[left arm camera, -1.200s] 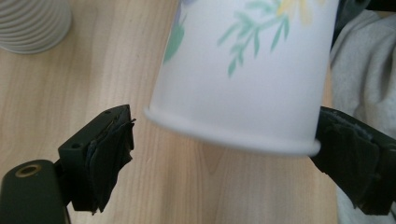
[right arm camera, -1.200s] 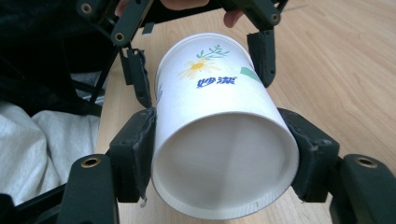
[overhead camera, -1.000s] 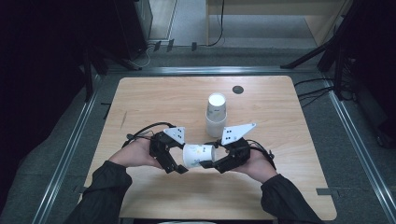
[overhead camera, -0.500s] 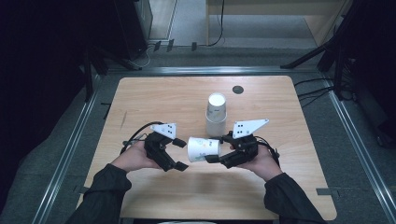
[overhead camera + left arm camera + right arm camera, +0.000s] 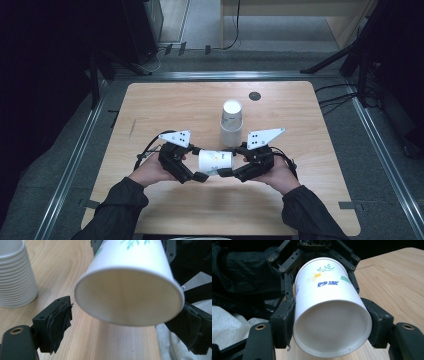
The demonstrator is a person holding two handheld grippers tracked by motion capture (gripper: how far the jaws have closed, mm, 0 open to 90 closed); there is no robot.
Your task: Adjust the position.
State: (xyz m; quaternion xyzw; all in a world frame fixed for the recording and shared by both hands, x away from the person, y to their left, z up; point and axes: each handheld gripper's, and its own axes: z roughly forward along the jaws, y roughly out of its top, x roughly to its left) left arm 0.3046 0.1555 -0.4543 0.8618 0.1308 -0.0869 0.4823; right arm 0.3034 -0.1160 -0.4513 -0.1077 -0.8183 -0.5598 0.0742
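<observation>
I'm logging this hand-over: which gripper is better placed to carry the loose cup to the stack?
Right. The right gripper clamps the cup near its base, while the left gripper jaws stand apart around its rim. The stack lies just beyond.

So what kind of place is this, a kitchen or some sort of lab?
Most likely a lab or recording workspace, not a kitchen: a bare wooden table inside metal floor rails, dark equipment stands and cables behind it, and a stack of paper cups as props.
</observation>
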